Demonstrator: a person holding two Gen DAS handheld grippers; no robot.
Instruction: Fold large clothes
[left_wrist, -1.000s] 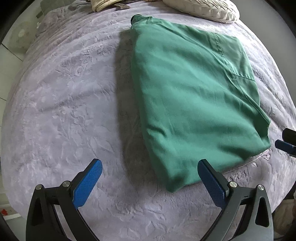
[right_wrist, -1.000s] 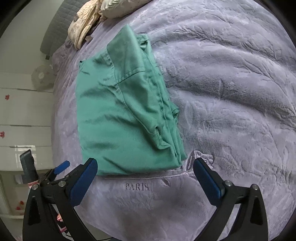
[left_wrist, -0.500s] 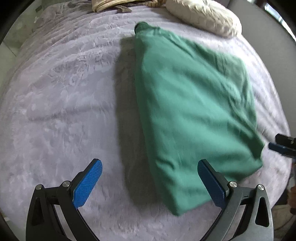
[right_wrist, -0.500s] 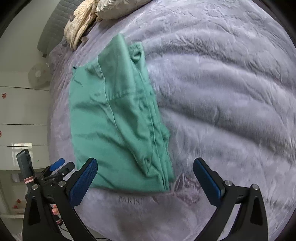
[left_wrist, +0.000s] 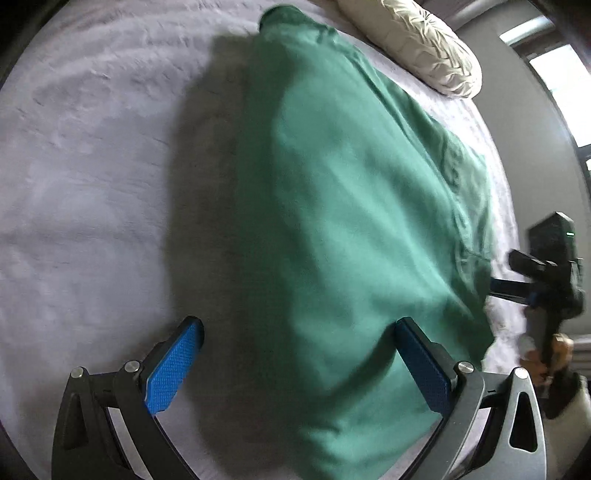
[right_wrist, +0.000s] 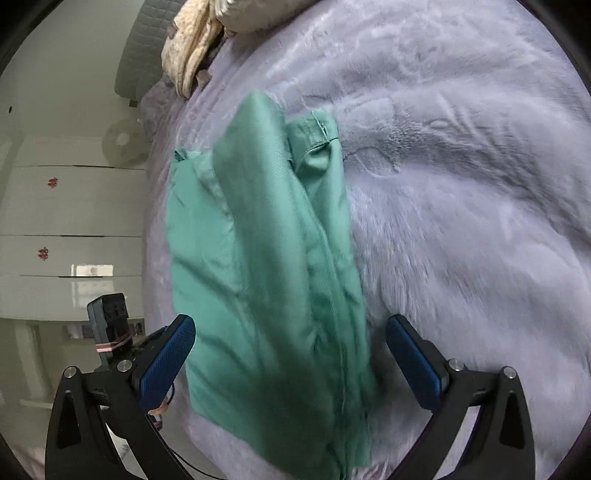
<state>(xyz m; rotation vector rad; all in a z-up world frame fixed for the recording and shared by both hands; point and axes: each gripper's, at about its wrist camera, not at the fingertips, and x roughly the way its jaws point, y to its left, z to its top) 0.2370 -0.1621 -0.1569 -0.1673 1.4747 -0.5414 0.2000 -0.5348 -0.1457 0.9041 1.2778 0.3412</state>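
one lavender plush bedspread (left_wrist: 92, 184) fills both views, embossed pattern visible in the right wrist view. on it lies the green garment (left_wrist: 351, 221), folded into a long slab running away from the cameras, near end between the tongs of both grippers. right wrist view shows stacked layers with a raised ridge down the middle, a stitched hem at the far end and loose edges along its right side. left wrist view shows a smooth top face, shadow on the bedspread to its left.

cream pillow (left_wrist: 413, 40) at the far edge, well apart from the garment's near end. crumpled beige cloth (right_wrist: 192, 48) beyond the garment in the right wrist view.

left gripper (left_wrist: 299, 365): tongs spread wide, garment's near corner under the right pad, contact unclear. right gripper (right_wrist: 291, 354): tongs spread wide, straddling the garment's near end, nothing pinched.

hard to read: both frames are motion-blurred (fabric texture smeared), garment's nearest edge is cut off at the frame bottom in the right wrist view, and fold count can't be told.
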